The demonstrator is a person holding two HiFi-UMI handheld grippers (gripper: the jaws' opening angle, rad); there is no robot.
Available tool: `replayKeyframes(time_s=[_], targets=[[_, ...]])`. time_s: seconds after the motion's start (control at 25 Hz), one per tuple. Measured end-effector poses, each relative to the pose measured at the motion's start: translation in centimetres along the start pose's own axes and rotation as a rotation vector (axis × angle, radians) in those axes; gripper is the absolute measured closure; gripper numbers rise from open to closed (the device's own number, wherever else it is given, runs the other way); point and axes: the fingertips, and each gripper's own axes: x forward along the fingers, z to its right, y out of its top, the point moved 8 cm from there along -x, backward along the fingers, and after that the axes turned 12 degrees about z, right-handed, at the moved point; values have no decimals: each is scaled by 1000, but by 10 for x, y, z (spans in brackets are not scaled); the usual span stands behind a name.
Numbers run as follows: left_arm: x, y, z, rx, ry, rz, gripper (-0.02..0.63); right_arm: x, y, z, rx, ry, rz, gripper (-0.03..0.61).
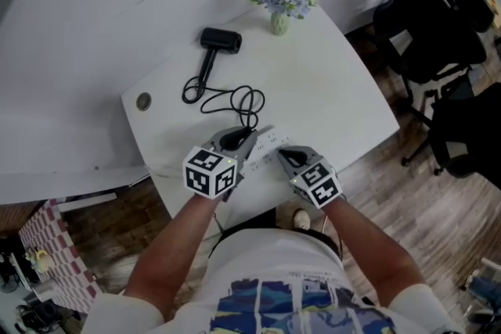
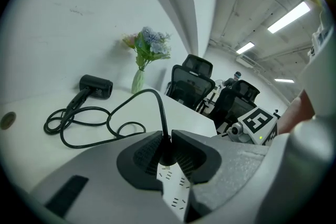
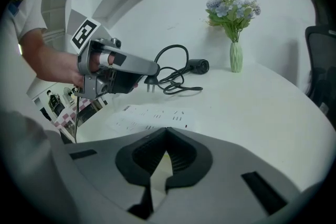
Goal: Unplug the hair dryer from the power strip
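While left tool (image 2: pixel 167 140) pinches plug (image 3: pixel 150 80), right tool (image 3: pixel 167 131) pressed together, power strip (image 1: pixel 264 143) seemingly half-hidden.

The power strip (image 1: pixel 268 143) lies at the desk's (image 1: pixel 344 105) near edge. The plug (image 3: pixel 151 80) hangs just above its left end, the cord (image 1: pixel 235 99) coils behind it, the hair dryer (image 1: pixel 219 40) lies farther behind, and the flower vase (image 1: pixel 279 21) stands behind-right.

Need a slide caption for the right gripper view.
Left tongs hold the plug, prongs clear of the power strip; cord trails to the hair dryer near the flower vase.
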Motion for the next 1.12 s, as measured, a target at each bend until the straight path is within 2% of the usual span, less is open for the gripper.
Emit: replayKeyframes(time_s=[0.6, 1.12], targets=[[-37, 22, -11, -35, 87, 96, 561, -31, 10, 7, -10, 21, 50, 581], [-60, 26, -4, -54, 128, 146, 561, -63, 26, -20, -12, 74, 89, 581]])
